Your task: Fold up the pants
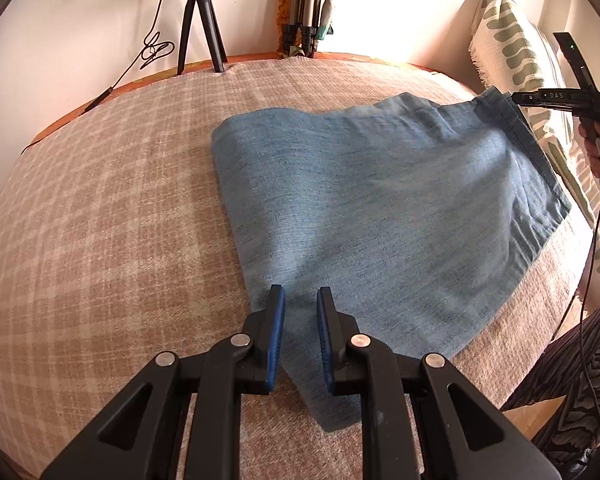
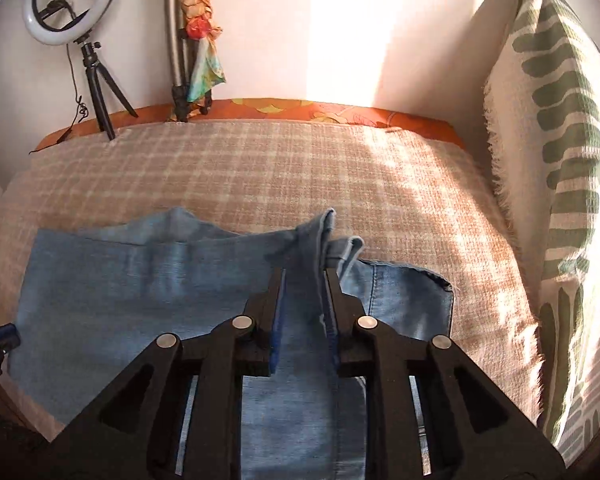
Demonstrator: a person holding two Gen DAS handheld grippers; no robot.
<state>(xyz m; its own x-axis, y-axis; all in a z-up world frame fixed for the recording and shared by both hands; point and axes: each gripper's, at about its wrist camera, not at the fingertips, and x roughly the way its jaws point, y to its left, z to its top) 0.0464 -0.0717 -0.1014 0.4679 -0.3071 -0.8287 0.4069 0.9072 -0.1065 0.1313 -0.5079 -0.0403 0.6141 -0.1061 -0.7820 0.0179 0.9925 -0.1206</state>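
Light blue denim pants (image 1: 384,200) lie folded on a checked beige blanket (image 1: 100,240). My left gripper (image 1: 301,294) is open and empty, its blue-padded fingers over the near left edge of the pants. My right gripper (image 2: 305,272) is shut on a bunched hem of the pants (image 2: 320,232) and holds that end lifted above the lower layer (image 2: 400,292). In the left wrist view the right gripper (image 1: 514,98) shows at the far right, pinching the hem corner.
A green-leaf patterned pillow (image 2: 560,160) leans at the right. A ring light on a small tripod (image 2: 96,92) and a larger tripod with a cloth (image 2: 188,60) stand at the back by the wall. The person's patterned clothing (image 1: 572,392) is at lower right.
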